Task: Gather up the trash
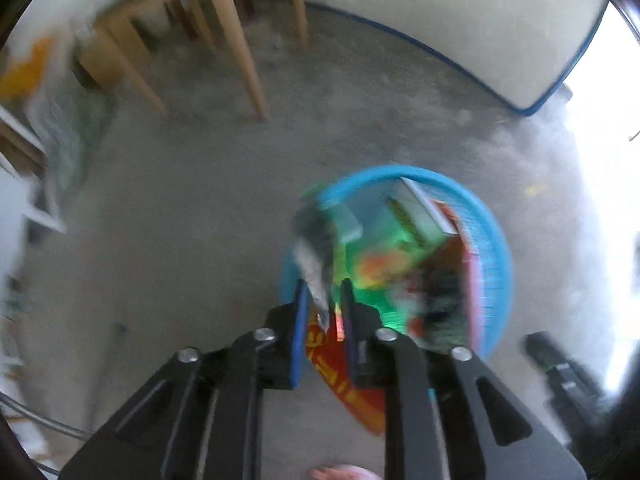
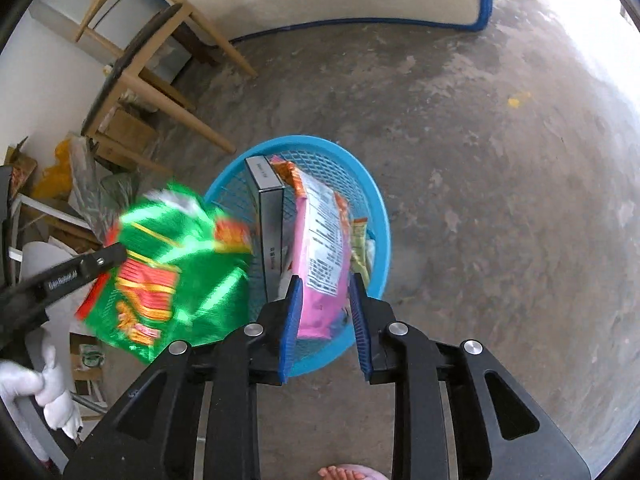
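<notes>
In the right wrist view, the left gripper (image 2: 120, 254) reaches in from the left edge with a green snack bag (image 2: 172, 268) at its tip. The bag hangs over the left rim of the blue mesh basket (image 2: 376, 216), which stands on the concrete floor (image 2: 480, 160). From its own blurred camera, the left gripper (image 1: 324, 300) has its blue pads parted, the bag's silvery edge (image 1: 316, 264) lying between them; whether they pinch it cannot be told.

Inside the basket, from left to right, stand a grey flat box (image 2: 270, 216) on edge, a pink wrapper (image 2: 320, 256) and a yellow-green packet (image 2: 358, 248) against the right wall. The pink wrapper's long axis runs from the basket's far rim down toward the camera, its printed label facing up.

The right gripper (image 2: 326, 312) sits over the basket's near rim, its pads spread to either side of the wrapper's lower end, with gaps showing on both sides.
</notes>
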{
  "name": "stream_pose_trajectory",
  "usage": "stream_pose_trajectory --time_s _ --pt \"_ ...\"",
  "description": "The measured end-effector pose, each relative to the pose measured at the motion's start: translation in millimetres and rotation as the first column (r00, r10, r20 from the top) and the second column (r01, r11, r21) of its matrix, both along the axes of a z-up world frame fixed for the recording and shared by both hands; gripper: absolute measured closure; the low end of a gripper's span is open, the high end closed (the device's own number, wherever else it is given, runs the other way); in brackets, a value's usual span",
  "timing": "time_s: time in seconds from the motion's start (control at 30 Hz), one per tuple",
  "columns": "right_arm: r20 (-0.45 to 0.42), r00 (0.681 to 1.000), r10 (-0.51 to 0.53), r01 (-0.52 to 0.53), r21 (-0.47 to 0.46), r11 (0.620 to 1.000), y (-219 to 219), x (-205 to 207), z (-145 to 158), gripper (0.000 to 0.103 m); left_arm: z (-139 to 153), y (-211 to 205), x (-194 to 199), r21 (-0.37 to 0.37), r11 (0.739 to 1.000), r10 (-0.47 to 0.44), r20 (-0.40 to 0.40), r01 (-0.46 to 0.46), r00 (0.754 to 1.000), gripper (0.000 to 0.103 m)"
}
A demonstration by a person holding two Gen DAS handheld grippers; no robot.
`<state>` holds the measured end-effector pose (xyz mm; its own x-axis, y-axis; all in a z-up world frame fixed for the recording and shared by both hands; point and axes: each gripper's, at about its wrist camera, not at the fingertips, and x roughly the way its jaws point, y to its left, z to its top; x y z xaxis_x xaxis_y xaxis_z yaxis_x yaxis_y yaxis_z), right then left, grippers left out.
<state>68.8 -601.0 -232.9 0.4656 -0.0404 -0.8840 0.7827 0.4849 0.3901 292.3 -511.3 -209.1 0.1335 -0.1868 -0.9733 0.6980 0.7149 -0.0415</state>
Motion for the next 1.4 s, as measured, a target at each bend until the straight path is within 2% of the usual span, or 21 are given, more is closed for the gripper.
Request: stream_pose_trajectory --time_s 0.07,0.1,0.23,0.33,0.47,0.53,0.7,0.8,0.87,0.93,0.97,1.0,1.03,1.07,1.13,1.23,1.33,1.4 --pt "0.008 1.000 -0.012 0.012 0.004 1.000 -0.5 -8.4 1.4 0.079 0.1 1.9 0.9 -0.053 0.998 0.028 -0.079 -0.032 0.996 0.071" --pt "0.013 1.000 -0.019 0.019 0.005 1.000 -0.1 -11.9 2.6 0.079 2.3 2.7 0.9 -0.067 0.997 0.032 -0.090 -0.038 0.995 0.067" --pt "0.051 0.998 -0.043 0.042 0.016 0.999 4.7 -31.5 9.8 0.077 19.5 5.6 -0.9 -0.103 0.993 0.047 -0.076 -0.054 0.996 0.066" --pt "0.082 0.996 -0.029 0.027 0.025 0.999 13.5 -40.9 16.8 0.077 46.1 14.5 -1.6 -0.160 0.985 0.056 -0.070 -0.066 0.996 0.062" --pt "0.117 0.993 0.018 -0.020 0.017 1.000 24.8 -41.9 27.9 0.075 99.7 39.8 -6.0 -0.251 0.967 0.048 -0.022 -0.052 0.999 0.052" --pt "0.141 0.989 0.045 -0.047 0.010 0.999 28.8 -38.5 33.8 0.070 124.2 55.7 -11.0 -0.270 0.962 0.049 0.012 -0.044 0.999 0.047" --pt "0.200 0.966 0.165 -0.158 -0.051 0.986 43.3 -8.4 59.0 0.060 180.5 117.3 -37.8 -0.327 0.945 0.025 0.072 0.000 0.997 0.036" --pt "0.240 0.938 0.252 -0.236 -0.093 0.967 57.0 20.0 73.5 0.041 203.5 166.4 -62.7 -0.361 0.932 0.033 0.113 0.010 0.993 0.032" --pt "0.208 0.936 0.284 -0.263 -0.126 0.957 62.7 41.0 74.0 0.039 214.3 201.0 -81.0 -0.386 0.922 0.037 0.127 0.015 0.991 0.030" --pt "0.133 0.945 0.299 -0.279 -0.148 0.949 62.8 66.7 64.4 0.039 218.7 229.6 -97.2 -0.400 0.916 0.049 0.145 0.013 0.988 0.029" --pt "0.082 0.952 0.293 -0.280 -0.141 0.950 59.7 81.6 53.3 0.041 218.4 245.1 -108.6 -0.401 0.916 0.058 0.153 0.008 0.987 0.028" --pt "0.067 0.954 0.292 -0.283 -0.122 0.951 57.3 88.5 44.2 0.059 215.6 257.7 -118.7 -0.403 0.915 0.063 0.150 0.003 0.987 0.028" --pt "0.048 0.957 0.286 -0.282 -0.080 0.956 52.1 97.5 30.3 0.085 212.4 273.9 -130.0 -0.405 0.914 0.071 0.135 -0.011 0.988 0.028" --pt "0.040 0.963 0.267 -0.266 -0.038 0.963 46.0 102.2 17.7 0.091 209.3 286.8 -139.0 -0.409 0.912 0.079 0.121 -0.023 0.989 0.028" --pt "0.071 0.971 0.226 -0.227 0.006 0.974 37.9 104.0 5.5 0.093 204.0 307.8 -151.9 -0.415 0.908 0.099 0.097 -0.050 0.990 0.028" --pt "0.062 0.980 0.188 -0.192 0.052 0.980 26.6 109.5 -11.6 0.094 192.7 338.3 -167.5 -0.421 0.900 0.155 0.059 -0.116 0.986 0.028" --pt "-0.028 0.982 0.189 -0.189 0.012 0.982 25.1 112.6 -23.0 0.093 179.4 358.5 -179.4 -0.426 0.890 0.183 0.002 -0.165 0.983 0.028" --pt "-0.092 0.977 0.192 -0.195 -0.022 0.981 28.8 111.0 -24.9 0.093 176.1 364.9 -187.6 -0.409 0.895 0.198 0.008 -0.178 0.980 0.028"
